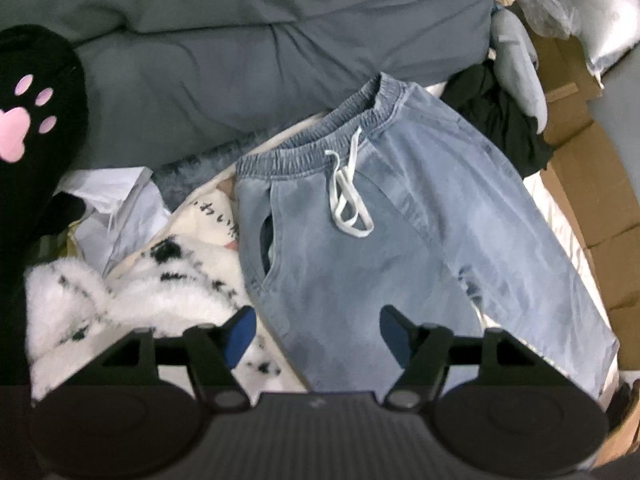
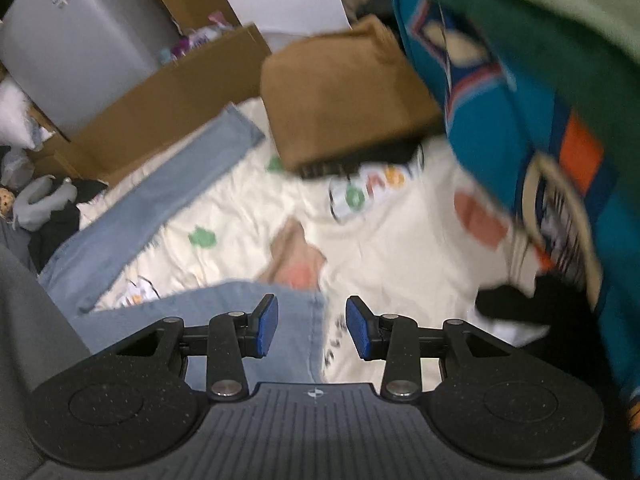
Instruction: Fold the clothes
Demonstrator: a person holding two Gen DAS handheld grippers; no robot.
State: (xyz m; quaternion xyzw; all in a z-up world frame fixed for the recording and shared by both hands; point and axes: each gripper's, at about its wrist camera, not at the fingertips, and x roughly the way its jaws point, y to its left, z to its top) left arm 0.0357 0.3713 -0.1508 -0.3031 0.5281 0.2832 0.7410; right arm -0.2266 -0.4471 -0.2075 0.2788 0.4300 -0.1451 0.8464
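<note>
Light blue jeans (image 1: 384, 216) with an elastic waistband and a white drawstring (image 1: 348, 196) lie spread flat on the bed, waistband away from me. My left gripper (image 1: 318, 334) hovers open just above the nearer part of one trouser leg, nothing between its blue pads. In the right wrist view the two legs of the jeans (image 2: 152, 204) stretch across a cream printed blanket (image 2: 400, 248). My right gripper (image 2: 312, 326) stands open over the hem of the nearer leg, its left pad (image 2: 267, 326) above denim. The view is blurred.
A grey duvet (image 1: 260, 48) fills the far side. A fluffy white spotted garment (image 1: 132, 296) and a black paw-print cushion (image 1: 36, 120) lie left. Cardboard boxes (image 1: 592, 184) line the right edge. A folded brown garment (image 2: 344, 92) and a teal patterned cloth (image 2: 532, 120) sit ahead of the right gripper.
</note>
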